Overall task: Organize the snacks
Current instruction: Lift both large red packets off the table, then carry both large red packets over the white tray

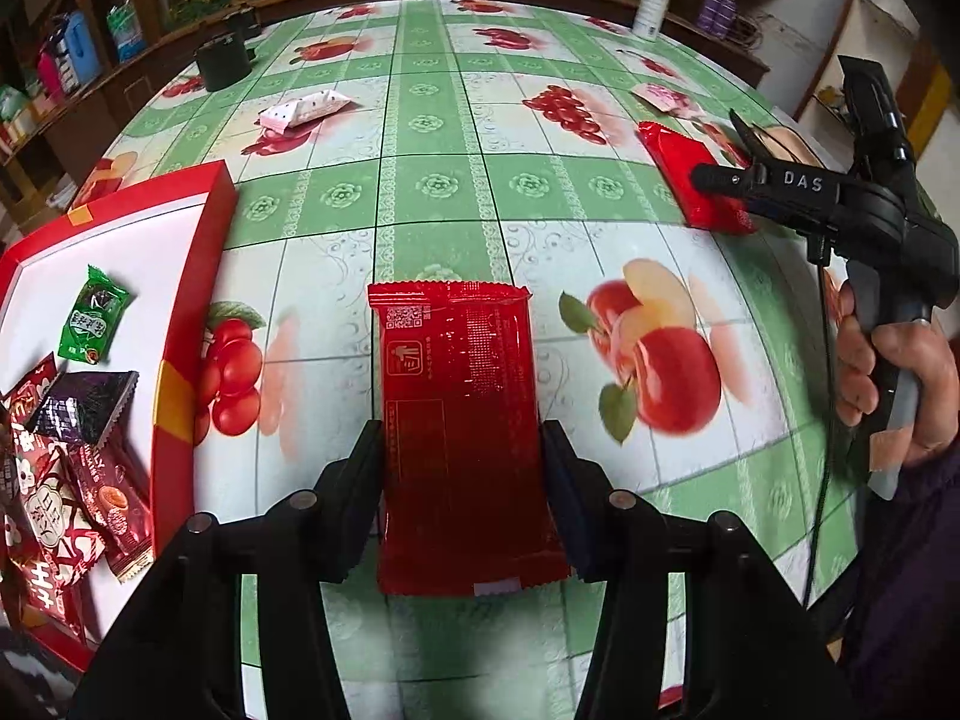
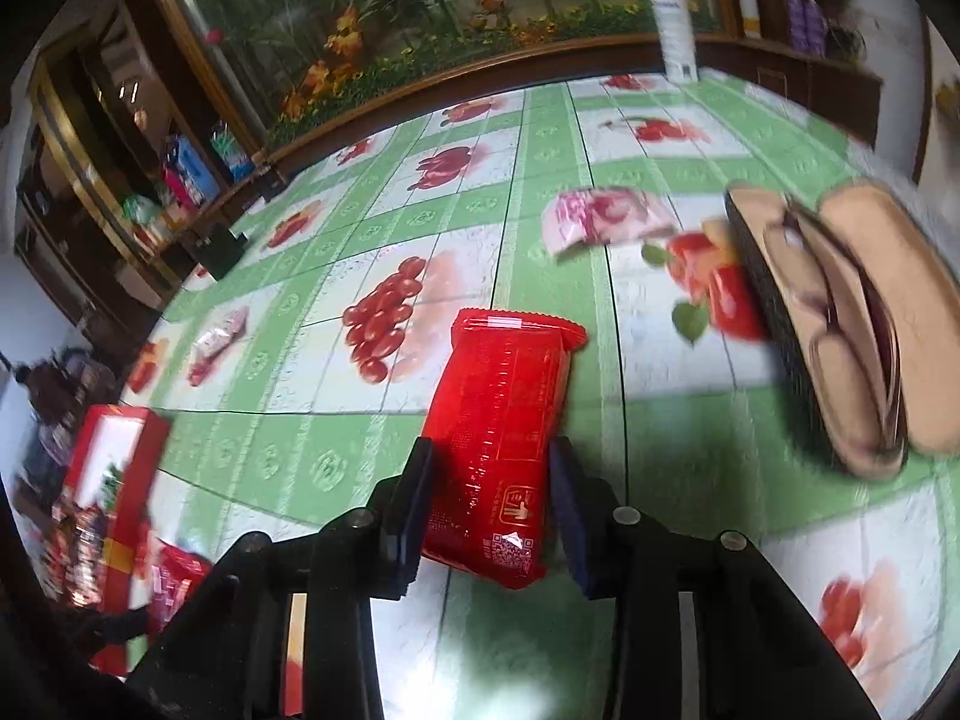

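On the left we see our left gripper [image 1: 462, 480] held low over the table [image 1: 432, 192], its 2 fingers pressed on either side of a red snack pack [image 1: 459, 420] that lies flat with its printed back up. Just left of it sits the red box [image 1: 180, 324], holding a green packet [image 1: 93, 315], a dark purple packet [image 1: 81, 405] and several red wrappers cut off by the frame edge. Farther back lie a white dotted packet [image 1: 303, 110] and a black cup [image 1: 221, 63].

To the right, our right hand [image 1: 900, 378] grips the handle of the right gripper [image 2: 489, 498], which reaches level over the table. Its own camera shows the fingers closing around a second red pack [image 2: 501, 438], tilted; with the blur, we cannot tell whether both pads touch it. Only this view shows a tan hat [image 2: 852, 324] and a pink packet [image 2: 600, 219] clearly. The box [image 2: 114, 480] is smeared and hard to read here.
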### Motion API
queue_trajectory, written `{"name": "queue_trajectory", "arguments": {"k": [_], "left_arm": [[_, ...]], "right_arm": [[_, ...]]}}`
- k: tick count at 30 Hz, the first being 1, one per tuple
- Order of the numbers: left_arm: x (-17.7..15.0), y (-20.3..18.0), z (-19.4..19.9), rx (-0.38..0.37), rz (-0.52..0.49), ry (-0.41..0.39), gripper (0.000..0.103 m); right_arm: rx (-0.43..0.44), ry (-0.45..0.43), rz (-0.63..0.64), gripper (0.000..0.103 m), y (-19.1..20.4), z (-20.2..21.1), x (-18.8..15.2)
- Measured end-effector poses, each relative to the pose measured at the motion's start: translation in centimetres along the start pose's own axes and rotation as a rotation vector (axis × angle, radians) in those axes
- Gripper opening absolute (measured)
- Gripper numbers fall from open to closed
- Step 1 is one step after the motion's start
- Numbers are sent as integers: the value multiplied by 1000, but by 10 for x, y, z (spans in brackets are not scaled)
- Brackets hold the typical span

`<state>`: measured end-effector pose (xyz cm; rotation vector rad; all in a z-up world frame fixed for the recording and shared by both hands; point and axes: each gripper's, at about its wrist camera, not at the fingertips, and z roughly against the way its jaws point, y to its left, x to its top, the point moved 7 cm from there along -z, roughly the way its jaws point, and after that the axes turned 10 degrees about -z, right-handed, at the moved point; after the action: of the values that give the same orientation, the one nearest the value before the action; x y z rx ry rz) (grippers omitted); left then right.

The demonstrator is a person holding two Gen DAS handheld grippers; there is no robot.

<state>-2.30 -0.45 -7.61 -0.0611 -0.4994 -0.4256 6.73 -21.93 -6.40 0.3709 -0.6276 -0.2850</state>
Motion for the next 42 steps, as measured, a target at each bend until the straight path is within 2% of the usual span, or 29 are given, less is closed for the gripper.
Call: {"name": "queue_trajectory", "arguments": {"k": [4, 13, 15, 23, 31, 42], "left_arm": [[-6, 1, 7, -29, -9, -29, 48], [-6, 8, 31, -72, -15, -114, 48], [-6, 12, 38, -69, -17, -136, 48], [-18, 42, 61, -11, 17, -195, 48], [-38, 94, 78, 73, 101, -233, 49], [-77, 180, 92, 173, 266, -255, 49]], "right_arm": [[73, 12, -77, 36, -2, 13, -16], [360, 137, -272, 35, 11, 28, -60], [447, 173, -315, 35, 20, 29, -70], [641, 270, -334, 34, 72, 24, -91], [771, 337, -334, 34, 126, 17, -107], [813, 417, -223, 34, 220, 4, -130]]}}
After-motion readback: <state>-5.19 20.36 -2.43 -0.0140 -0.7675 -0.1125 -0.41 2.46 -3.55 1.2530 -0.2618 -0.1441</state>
